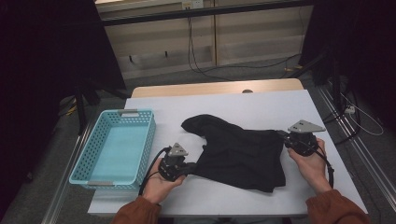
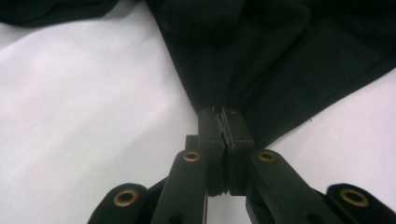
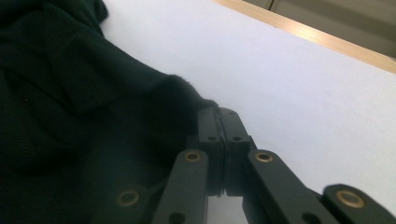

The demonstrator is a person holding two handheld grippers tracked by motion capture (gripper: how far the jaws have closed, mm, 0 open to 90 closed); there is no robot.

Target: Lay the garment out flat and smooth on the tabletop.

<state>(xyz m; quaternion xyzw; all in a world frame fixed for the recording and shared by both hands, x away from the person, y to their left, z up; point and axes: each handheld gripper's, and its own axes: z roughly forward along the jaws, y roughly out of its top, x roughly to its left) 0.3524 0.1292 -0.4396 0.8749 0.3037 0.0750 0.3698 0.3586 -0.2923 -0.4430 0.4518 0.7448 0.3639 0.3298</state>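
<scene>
Recording lab: dark stands (image 1: 81,100), floor cables (image 1: 219,70).

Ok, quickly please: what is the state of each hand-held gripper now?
Left hand-held gripper: closed, holding the black cloth by a corner.
Right hand-held gripper: closed, holding the black cloth's edge.

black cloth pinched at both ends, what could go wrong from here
1. Each grip is thin: the left gripper and right gripper pinch only the edge of the black cloth, so a tug could pull a corner free.
2. The far end of the cloth lies bunched, so it may drag and fold unevenly if lifted.
3. The blue basket sits close by the left hand; a sweep could knock it.
</scene>
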